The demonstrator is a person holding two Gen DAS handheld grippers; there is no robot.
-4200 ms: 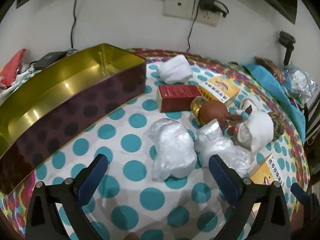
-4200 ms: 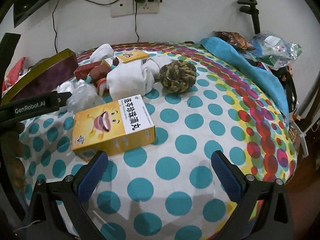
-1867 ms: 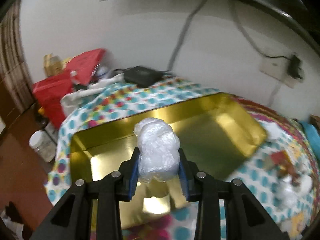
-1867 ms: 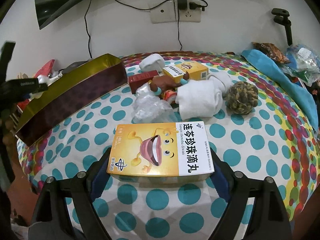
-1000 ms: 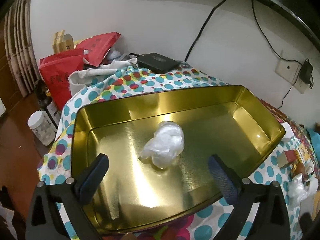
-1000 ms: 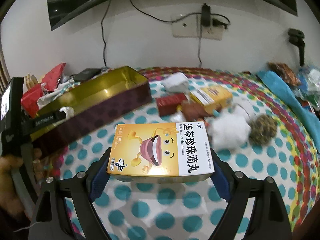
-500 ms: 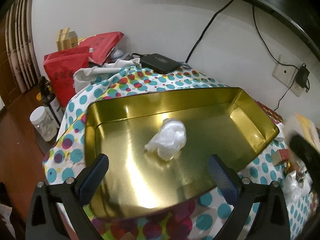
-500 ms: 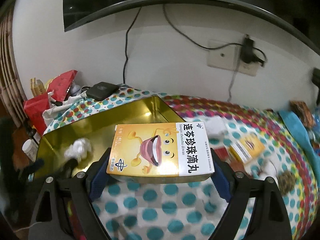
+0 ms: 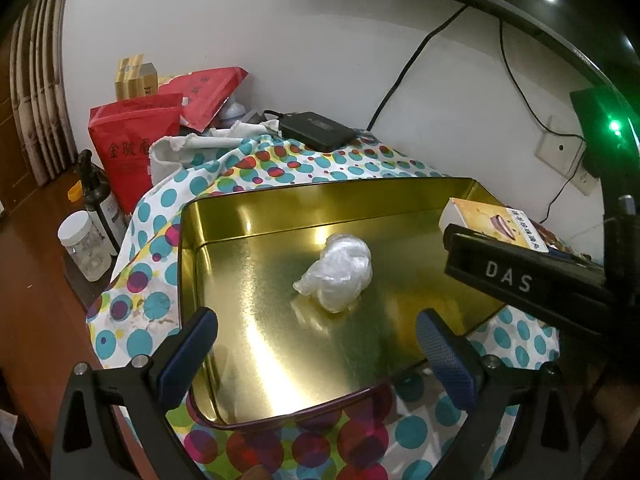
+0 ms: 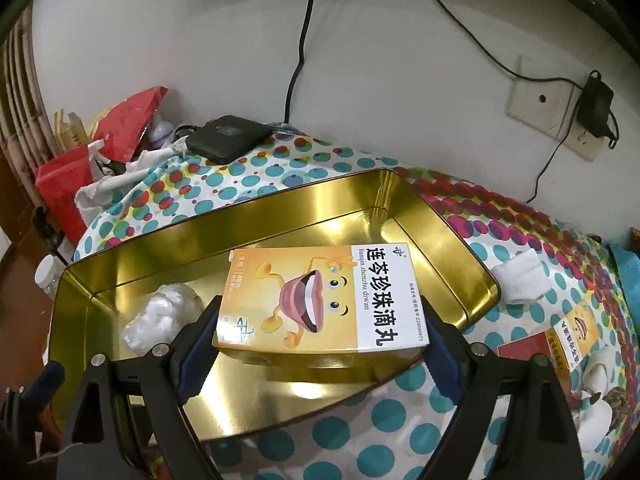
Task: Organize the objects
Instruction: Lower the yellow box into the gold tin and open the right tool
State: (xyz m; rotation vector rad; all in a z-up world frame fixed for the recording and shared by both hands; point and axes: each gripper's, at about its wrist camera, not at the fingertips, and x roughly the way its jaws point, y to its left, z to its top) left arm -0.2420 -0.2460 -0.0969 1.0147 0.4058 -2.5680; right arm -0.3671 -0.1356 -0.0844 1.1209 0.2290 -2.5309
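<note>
A long gold tin tray (image 9: pixel 248 216) (image 10: pixel 440 240) lies on the dotted tablecloth. A crumpled clear plastic bag (image 9: pixel 336 272) (image 10: pixel 160 312) rests on its floor. My left gripper (image 9: pixel 316 356) hangs open over the tray's near end, nothing between its blue pads. My right gripper (image 10: pixel 316 344) is shut on a yellow medicine box (image 10: pixel 320 300), holding it flat above the tray, to the right of the bag. In the left wrist view that box (image 9: pixel 492 224) and the black right gripper come in from the right over the tray's far end.
Right of the tray lie a folded white cloth (image 10: pixel 520 276), a second yellow box (image 10: pixel 576 332), a red box (image 10: pixel 524 352) and a toy. A black device (image 10: pixel 228 136), red bags (image 9: pixel 136 152) and bottles (image 9: pixel 86 244) crowd the left. Wall sockets with cables are behind.
My right gripper has carried the yellow box leftward from over the tablecloth to above the tray. The left gripper has stayed open over the tray, with the bag lying where it was.
</note>
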